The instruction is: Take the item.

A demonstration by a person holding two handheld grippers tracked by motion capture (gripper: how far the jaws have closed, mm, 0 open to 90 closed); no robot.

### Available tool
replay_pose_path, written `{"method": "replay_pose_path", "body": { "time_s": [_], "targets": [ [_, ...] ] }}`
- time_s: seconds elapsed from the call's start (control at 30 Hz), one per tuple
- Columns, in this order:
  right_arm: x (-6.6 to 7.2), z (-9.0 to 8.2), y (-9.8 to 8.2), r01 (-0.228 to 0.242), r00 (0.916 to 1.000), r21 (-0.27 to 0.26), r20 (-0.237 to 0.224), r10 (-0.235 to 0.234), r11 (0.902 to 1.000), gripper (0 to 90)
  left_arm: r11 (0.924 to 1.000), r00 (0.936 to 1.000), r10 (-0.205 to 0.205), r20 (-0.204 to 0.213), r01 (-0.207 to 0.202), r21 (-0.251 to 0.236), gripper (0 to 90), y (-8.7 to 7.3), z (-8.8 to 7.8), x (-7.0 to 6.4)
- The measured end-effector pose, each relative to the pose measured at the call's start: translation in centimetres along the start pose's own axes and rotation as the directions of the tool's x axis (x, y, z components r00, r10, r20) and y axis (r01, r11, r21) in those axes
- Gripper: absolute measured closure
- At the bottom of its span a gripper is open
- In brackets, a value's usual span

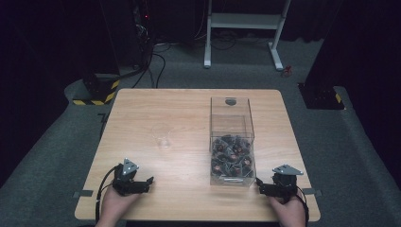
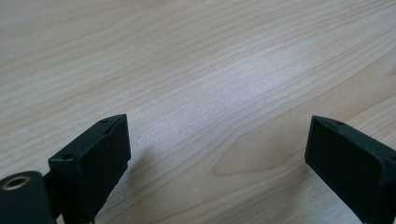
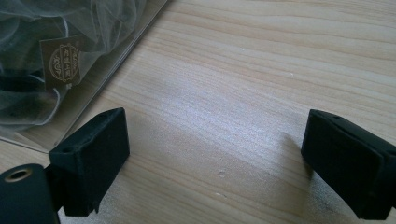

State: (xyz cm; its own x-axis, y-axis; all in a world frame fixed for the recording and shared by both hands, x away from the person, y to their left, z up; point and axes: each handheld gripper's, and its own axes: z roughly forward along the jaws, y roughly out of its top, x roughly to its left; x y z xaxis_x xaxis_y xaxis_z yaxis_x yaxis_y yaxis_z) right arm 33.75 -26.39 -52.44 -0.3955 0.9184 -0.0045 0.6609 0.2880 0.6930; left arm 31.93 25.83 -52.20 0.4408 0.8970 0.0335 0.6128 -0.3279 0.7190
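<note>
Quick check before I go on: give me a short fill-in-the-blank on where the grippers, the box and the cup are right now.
1. Both the left gripper and the right gripper have their jaws ____.
2. The clear box of small wrapped packets stands nearer the ____ gripper.
3. The clear plastic cup stands on the wooden table, to the ____ of the box in the high view.

Missing words: open; right; left

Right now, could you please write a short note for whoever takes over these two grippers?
Left gripper: open, holding nothing, low over the near left of the table.
Right gripper: open, holding nothing, beside the near right corner of the clear box.
The box stands right of centre, its near half filled with small mesh pouches.
A clear glass cup stands mid-table.
Done: nothing visibly.
Left: probably moving pouches to the cup.
</note>
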Motion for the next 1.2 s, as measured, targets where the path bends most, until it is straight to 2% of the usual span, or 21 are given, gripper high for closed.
{"method": "replay_pose_path", "body": {
  "time_s": [0.03,0.07,0.1,0.2,0.23,0.33,0.43,0.5,0.67,0.8,0.97,1.2],
  "targets": [
    [0.0,0.0,0.0,0.000,1.0000,0.000,0.000,0.000,1.0000,7.6,1.0000,1.0000,0.000,0.000,0.000,0.000,7.8,0.0,0.0,0.0],
    [0.0,0.0,0.0,0.000,1.0000,0.000,0.000,0.000,1.0000,7.6,0.9995,1.0000,0.000,-0.002,0.000,-0.031,8.2,0.2,-0.4,-0.2],
    [0.0,0.0,0.0,0.000,1.0000,0.000,0.000,0.000,1.0000,7.6,0.9995,1.0000,0.000,-0.002,0.000,-0.031,8.3,0.2,-0.4,-0.2],
    [0.0,0.0,0.0,0.005,1.0000,-0.001,-0.001,-0.005,1.0000,7.6,0.9970,0.9999,-0.006,0.014,0.007,-0.077,9.2,0.4,-1.0,-0.3],
    [0.0,0.0,0.0,0.005,1.0000,-0.001,-0.001,-0.005,1.0000,7.6,0.9970,0.9999,-0.006,0.014,0.007,-0.077,9.6,0.4,-1.0,-0.3],
    [0.0,0.0,-0.1,0.010,0.9999,-0.003,-0.004,-0.010,0.9999,7.6,0.9940,0.9987,-0.019,0.047,0.024,-0.107,10.1,0.7,-1.4,-0.5],
    [0.0,-0.1,-0.1,0.010,0.9999,-0.003,-0.004,-0.010,0.9999,7.6,0.9919,0.9980,-0.021,0.060,0.028,-0.124,10.7,0.9,-1.7,-0.7],
    [0.0,-0.1,-0.1,0.010,0.9999,-0.003,-0.004,-0.010,0.9999,7.6,0.9917,0.9978,-0.013,0.065,0.021,-0.127,10.7,0.9,-1.8,-0.8],
    [0.0,-0.1,-0.1,0.011,0.9999,-0.004,-0.004,-0.011,0.9999,7.6,0.9857,0.9979,0.006,0.065,0.005,-0.168,11.8,1.2,-2.3,-1.2],
    [0.0,-0.1,-0.1,0.011,0.9999,-0.003,-0.004,-0.011,0.9999,7.6,0.9846,0.9982,0.011,0.060,-0.001,-0.175,12.5,1.4,-2.5,-1.5],
    [0.0,-0.1,-0.1,0.011,0.9999,-0.003,-0.004,-0.011,0.9999,7.6,0.9799,0.9945,-0.013,0.103,0.033,-0.197,13.0,1.9,-2.9,-1.8],
    [0.0,-0.1,-0.1,0.011,0.9999,-0.003,-0.004,-0.011,0.9999,7.6,0.9764,0.9897,0.010,0.142,0.021,-0.215,13.1,2.7,-3.0,-3.2]
  ]
}}
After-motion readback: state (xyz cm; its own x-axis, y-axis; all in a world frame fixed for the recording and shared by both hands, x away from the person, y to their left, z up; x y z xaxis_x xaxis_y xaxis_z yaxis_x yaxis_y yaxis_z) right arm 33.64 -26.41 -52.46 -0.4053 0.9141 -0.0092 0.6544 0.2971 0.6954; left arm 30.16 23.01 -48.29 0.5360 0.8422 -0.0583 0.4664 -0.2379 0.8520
